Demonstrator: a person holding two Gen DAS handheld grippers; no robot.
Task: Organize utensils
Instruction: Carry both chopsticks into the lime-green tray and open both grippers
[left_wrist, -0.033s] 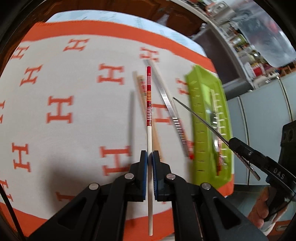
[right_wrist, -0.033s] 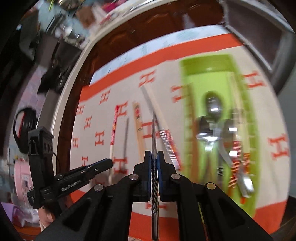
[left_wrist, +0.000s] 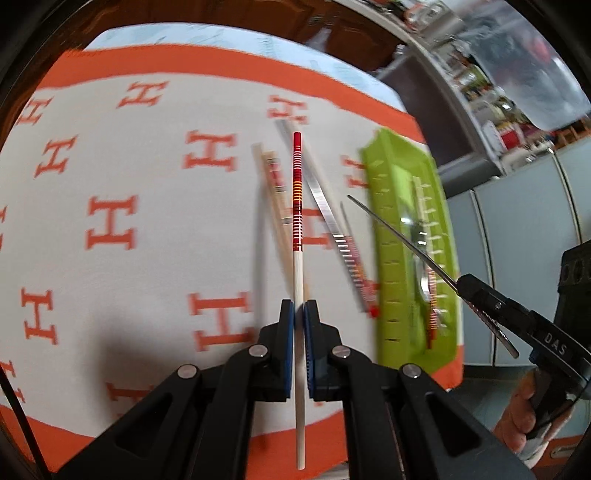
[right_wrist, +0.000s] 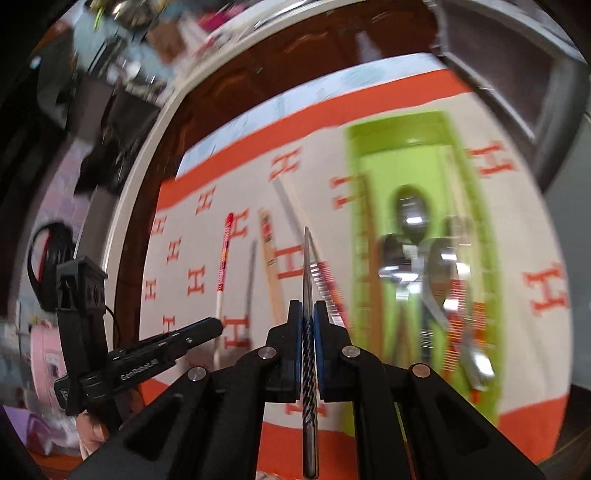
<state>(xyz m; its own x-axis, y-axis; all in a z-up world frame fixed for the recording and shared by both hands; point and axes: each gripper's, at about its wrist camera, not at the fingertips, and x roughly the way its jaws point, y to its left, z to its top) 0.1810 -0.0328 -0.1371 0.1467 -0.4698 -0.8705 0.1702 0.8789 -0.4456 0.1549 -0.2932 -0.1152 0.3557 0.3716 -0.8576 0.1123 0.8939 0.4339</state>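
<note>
The left gripper (left_wrist: 299, 314) was held above the cloth, its blue-padded fingers pinched on a white chopstick with red and orange bands (left_wrist: 297, 206) that ran straight forward, its plain end trailing back past the fingers. To its right, the right gripper (right_wrist: 308, 314) sat at a similar height, clamped on a twisted metal chopstick (right_wrist: 307, 280) whose point aimed ahead, beside the green utensil tray (right_wrist: 373, 155). The tray held several spoons (right_wrist: 410, 236), blurred. More chopsticks (left_wrist: 328, 210) lay loose on the white tablecloth printed with orange H letters (left_wrist: 110, 221), left of the tray. The right gripper's body read "DAS"; the left one's read "GenRobot.AI".
</note>
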